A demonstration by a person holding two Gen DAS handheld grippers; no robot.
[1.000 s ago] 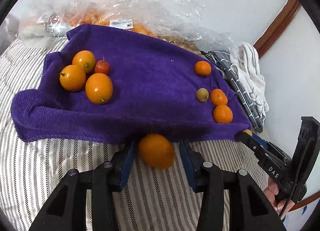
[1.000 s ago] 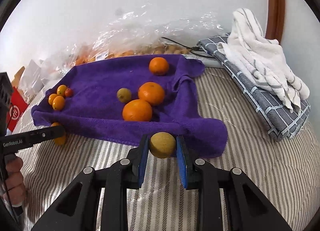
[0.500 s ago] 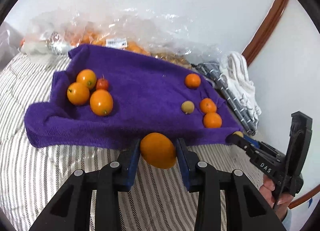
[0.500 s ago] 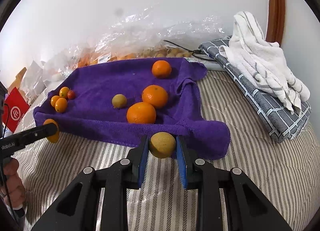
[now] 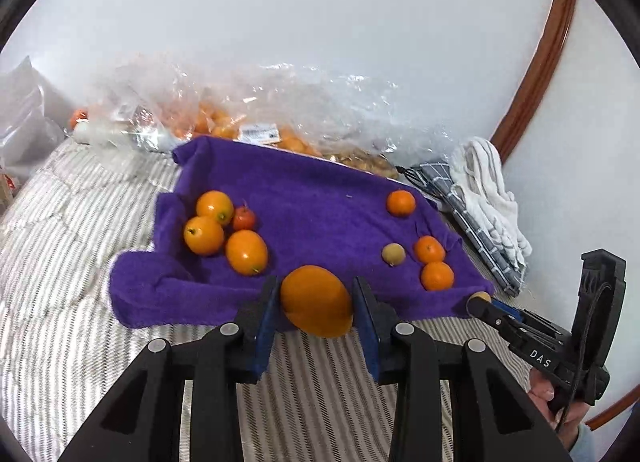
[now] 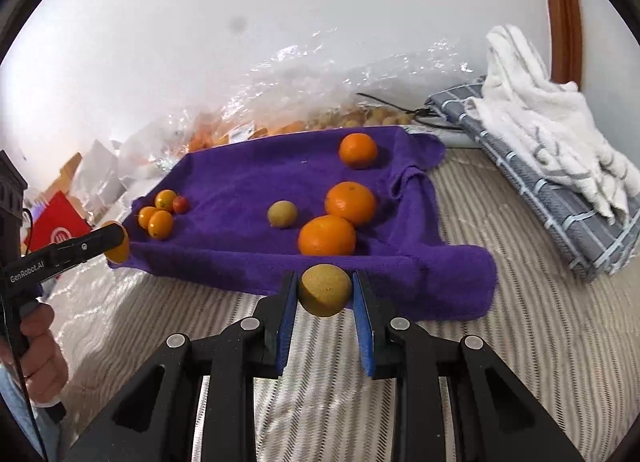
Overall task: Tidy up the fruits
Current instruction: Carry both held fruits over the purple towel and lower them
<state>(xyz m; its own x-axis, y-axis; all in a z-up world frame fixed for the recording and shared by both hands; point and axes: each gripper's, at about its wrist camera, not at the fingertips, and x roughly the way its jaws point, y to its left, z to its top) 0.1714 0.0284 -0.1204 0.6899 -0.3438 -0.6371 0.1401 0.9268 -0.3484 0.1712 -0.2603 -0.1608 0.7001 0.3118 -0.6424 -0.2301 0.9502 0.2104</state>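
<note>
A purple towel [image 5: 320,198] lies on the striped bed. My left gripper [image 5: 316,302] is shut on an orange fruit [image 5: 316,301], held above the towel's near edge. My right gripper [image 6: 325,291] is shut on a small yellow-brown fruit [image 6: 325,290] at the towel's near right edge. On the towel's left lie three orange kumquats [image 5: 245,251] and a small red fruit [image 5: 244,218]. On its right lie three tangerines [image 5: 437,275] and one yellow-brown fruit [image 5: 393,254]. The left gripper also shows in the right wrist view [image 6: 116,240], and the right gripper shows in the left wrist view [image 5: 478,300].
Clear plastic bags of fruit [image 5: 280,118] lie behind the towel against the white wall. A folded grey checked cloth [image 6: 560,198] with a white towel [image 6: 552,118] on it lies at the right. A red box [image 6: 56,230] stands at the far left.
Both grippers have lifted and drawn back with their fruits still held. The towel and its fruits now sit farther away in both views.
</note>
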